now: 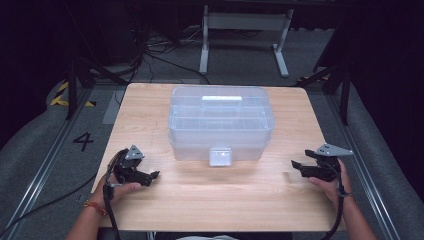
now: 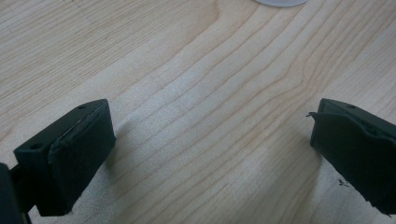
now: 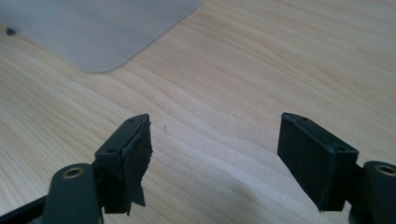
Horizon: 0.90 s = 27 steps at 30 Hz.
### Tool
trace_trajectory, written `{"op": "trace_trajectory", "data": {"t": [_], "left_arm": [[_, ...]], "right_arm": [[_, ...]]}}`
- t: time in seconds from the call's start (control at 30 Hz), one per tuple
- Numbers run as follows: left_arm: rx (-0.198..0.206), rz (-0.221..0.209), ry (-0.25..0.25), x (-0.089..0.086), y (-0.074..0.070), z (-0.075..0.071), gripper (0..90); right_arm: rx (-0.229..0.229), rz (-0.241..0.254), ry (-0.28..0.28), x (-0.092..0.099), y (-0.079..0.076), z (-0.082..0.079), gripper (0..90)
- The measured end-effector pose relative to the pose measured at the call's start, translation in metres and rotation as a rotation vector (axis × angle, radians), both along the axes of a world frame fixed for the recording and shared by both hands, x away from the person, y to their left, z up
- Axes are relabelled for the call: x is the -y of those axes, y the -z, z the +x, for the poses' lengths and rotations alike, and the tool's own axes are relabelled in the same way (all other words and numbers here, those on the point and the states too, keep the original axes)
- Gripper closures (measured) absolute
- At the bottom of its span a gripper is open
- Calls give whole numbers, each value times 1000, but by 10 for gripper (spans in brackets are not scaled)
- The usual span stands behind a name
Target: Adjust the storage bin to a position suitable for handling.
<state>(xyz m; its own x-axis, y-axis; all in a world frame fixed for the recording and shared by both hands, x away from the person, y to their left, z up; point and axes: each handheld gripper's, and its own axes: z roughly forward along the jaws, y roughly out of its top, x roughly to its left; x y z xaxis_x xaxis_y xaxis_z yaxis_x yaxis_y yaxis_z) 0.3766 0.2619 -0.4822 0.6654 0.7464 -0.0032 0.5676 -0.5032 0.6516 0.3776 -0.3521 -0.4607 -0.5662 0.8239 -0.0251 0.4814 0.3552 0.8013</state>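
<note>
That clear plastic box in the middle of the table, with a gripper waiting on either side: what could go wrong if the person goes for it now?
The clear box is closed, its front latch small and smooth, so an open left gripper or right gripper might slip off it. The right gripper's pad looks torn, which could weaken grip. Pushing from one side might slide the box across the table.

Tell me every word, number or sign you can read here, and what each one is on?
"4": a black numeral on the grey floor, left of the wooden table.
Yellow and black hazard stripes on the floor farther back: a marking, no words.
Clear plastic box: no readable label on it.
Both gripper views: bare wood between open tongs, no text.
</note>
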Motion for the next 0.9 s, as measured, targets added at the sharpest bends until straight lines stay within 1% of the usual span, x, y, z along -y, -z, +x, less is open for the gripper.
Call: {"op": "trace_trajectory", "data": {"t": [0.07,0.1,0.13,0.17,0.2,0.33,0.37,0.4,0.53,0.57,0.63,0.83,0.87,0.9], "left_arm": [[-4,-2,-2,0,0,0,3],[0,5,2,0,0,0,3],[0,5,2,0,0,0,3],[-7,-3,-2,0,0,-1,3],[-3,-1,-2,0,0,0,3],[-7,-3,-3,0,0,-1,3],[-7,-3,-3,0,0,-1,3],[0,5,2,0,0,0,3],[-4,-2,-3,0,0,0,3],[0,5,1,0,0,0,3],[-4,1,0,0,0,0,3],[-6,1,-3,0,0,-1,3],[-6,1,-3,0,0,-1,3],[-6,1,-3,0,0,-1,3]], "right_arm": [[16,-3,-4,-1,-5,-1,281],[26,-2,-5,-2,-8,-1,282],[29,6,-9,-3,-10,-2,284],[43,3,-10,-4,-13,-2,288],[51,2,-12,-5,-15,-3,288],[70,7,-23,-8,-25,-3,300],[70,7,-23,-8,-25,-3,300],[79,13,-27,-9,-28,-3,305],[97,10,-36,-13,-39,-4,312],[103,8,-34,-14,-40,-4,315],[114,14,-44,-16,-47,-4,320],[146,-1,-60,-20,-67,-4,322],[146,-1,-60,-20,-67,-4,322],[153,11,-65,-19,-70,-3,322]]}}
